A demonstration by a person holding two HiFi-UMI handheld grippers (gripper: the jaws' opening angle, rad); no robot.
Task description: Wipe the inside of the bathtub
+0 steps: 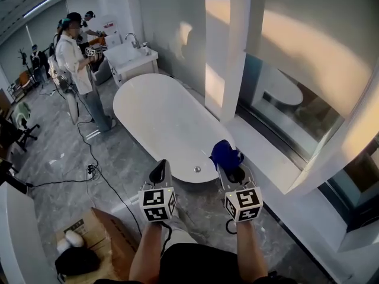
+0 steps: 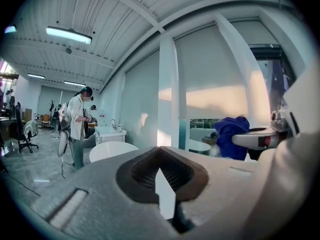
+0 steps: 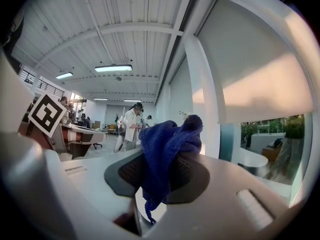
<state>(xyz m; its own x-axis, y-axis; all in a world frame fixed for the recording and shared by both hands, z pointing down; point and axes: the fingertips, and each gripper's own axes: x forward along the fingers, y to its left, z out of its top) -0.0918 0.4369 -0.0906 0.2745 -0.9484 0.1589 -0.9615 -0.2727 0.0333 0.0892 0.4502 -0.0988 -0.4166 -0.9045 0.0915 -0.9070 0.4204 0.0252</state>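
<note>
1. Both forearms reach forward from the bottom of the head view, side by side, each marker cube facing up.
2. The left gripper (image 1: 159, 169) points at the near end of the bathtub (image 1: 155, 112). In its own view the left gripper's (image 2: 160, 170) jaws are drawn together with only a thin sliver between them and nothing held.
3. The right gripper (image 1: 228, 165) sits at the tub's near right rim, beside the window ledge (image 1: 267, 154). Its own view shows the right gripper (image 3: 159, 173) clamped on a blue cloth (image 3: 166, 146), which bunches above the pads and hangs a thread below.
4. The blue cloth (image 1: 225, 154) is above the rim, apart from the tub's inner surface.
5. The white oval tub shows a bare interior with a drain (image 1: 197, 169) near its close end.
6. A cardboard box (image 1: 100, 226) on the floor at lower left holds a white and a dark object; what they are cannot be told.
7. A person (image 1: 76, 61) stands past the tub's far end, next to a sink unit (image 1: 135, 57).
</note>
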